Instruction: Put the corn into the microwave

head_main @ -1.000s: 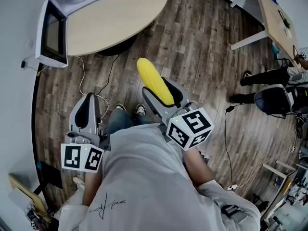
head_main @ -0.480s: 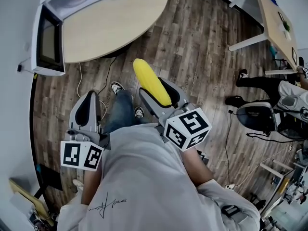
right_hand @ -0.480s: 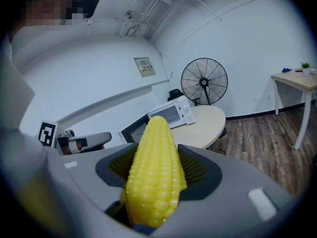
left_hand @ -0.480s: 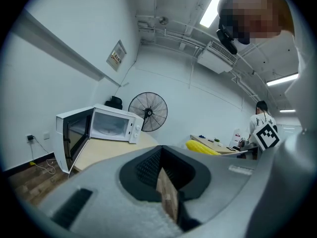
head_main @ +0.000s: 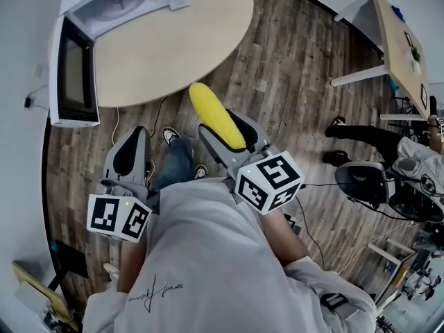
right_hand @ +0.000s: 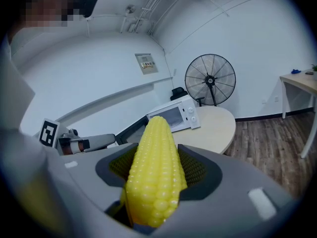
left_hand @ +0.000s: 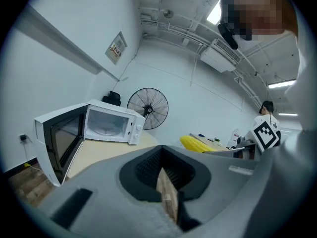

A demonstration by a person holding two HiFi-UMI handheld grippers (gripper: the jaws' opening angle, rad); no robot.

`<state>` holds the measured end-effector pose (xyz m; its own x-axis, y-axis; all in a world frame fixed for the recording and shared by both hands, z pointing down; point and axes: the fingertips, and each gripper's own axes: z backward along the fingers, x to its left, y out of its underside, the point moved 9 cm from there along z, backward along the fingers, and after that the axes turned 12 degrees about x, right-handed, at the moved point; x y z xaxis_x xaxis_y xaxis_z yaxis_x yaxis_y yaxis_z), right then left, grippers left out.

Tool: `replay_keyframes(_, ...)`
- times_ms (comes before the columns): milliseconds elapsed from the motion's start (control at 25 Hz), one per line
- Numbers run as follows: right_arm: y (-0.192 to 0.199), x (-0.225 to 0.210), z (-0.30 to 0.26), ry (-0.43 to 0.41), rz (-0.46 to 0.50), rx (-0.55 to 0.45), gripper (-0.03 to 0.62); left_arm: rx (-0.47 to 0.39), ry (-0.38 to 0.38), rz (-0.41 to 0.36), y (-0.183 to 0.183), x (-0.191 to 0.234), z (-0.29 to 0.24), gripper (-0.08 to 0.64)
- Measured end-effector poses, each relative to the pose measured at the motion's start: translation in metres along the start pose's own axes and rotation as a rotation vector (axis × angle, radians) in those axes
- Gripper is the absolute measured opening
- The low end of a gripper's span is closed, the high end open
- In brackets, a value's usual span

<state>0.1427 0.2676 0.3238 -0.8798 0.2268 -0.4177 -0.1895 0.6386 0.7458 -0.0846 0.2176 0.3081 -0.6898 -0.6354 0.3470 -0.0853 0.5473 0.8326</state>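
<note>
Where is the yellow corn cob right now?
In the head view the yellow corn cob sits mid-frame, clamped in the right gripper, above the wooden floor just short of the round table carrying the open white microwave.

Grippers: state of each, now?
Left gripper: closed, empty.
Right gripper: closed on the corn.

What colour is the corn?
The corn is bright yellow all over. The right gripper view shows it best, up close.
</note>
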Motion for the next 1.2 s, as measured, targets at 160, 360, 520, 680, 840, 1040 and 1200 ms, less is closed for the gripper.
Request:
replay_keyframes(160, -0.024, -0.002, -0.024, -0.006, 0.008, 0.010, 0.264, -0.002, 0.008, -0.015, -0.021, 0.016, -0.015, -0.011)
replay_keyframes(360, -0.057, 0.000, -0.053, -0.019, 0.022, 0.007, 0.264, -0.026, 0.007, -0.009, -0.050, 0.044, -0.027, -0.011)
replay_keyframes(520, -0.083, 0.002, -0.076, -0.025, 0.037, -0.009, 0.264, -0.047, -0.001, -0.032, -0.076, 0.065, -0.035, -0.011)
replay_keyframes(680, -0.107, 0.006, -0.099, -0.032, 0.058, -0.028, 0.264, -0.066, -0.012, -0.054, -0.095, 0.088, -0.042, -0.011)
replay_keyframes(840, -0.128, 0.011, -0.125, -0.039, 0.077, -0.046, 0.264, -0.087, -0.027, -0.037, -0.111, 0.115, -0.047, -0.011)
replay_keyframes(1040, -0.144, 0.018, -0.145, -0.046, 0.084, -0.052, 0.264, -0.107, -0.009, -0.020, -0.125, 0.133, -0.053, -0.011)
replay_keyframes(1200, -0.152, 0.021, -0.159, -0.041, 0.093, -0.037, 0.264, -0.093, 0.024, -0.032, -0.128, 0.137, -0.059, -0.011)
